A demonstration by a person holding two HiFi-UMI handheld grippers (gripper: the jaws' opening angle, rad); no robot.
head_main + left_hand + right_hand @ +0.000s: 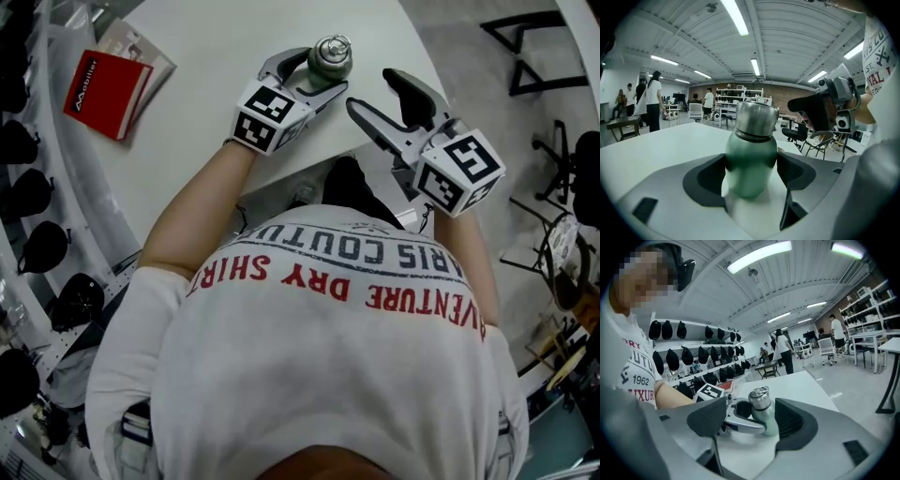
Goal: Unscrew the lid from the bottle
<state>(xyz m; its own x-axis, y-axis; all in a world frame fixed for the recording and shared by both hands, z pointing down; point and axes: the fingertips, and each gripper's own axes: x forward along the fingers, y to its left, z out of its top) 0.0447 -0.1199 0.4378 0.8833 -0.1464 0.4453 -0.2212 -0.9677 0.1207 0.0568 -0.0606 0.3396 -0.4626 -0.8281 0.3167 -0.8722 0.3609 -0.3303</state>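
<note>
A green bottle with a steel lid stands upright on the white table, near its front edge. My left gripper is shut on the bottle's body, and in the left gripper view both dark pads press the green bottle below the steel lid. To the right of the bottle, my right gripper is open, a short way off and touching nothing. In the right gripper view the bottle stands ahead between the spread jaws, with the left gripper clamped round it.
A red book lies on the table's far left. The table's curved edge runs just below the grippers. Black caps hang on a rack at left. Chairs stand on the floor at right. People stand far off.
</note>
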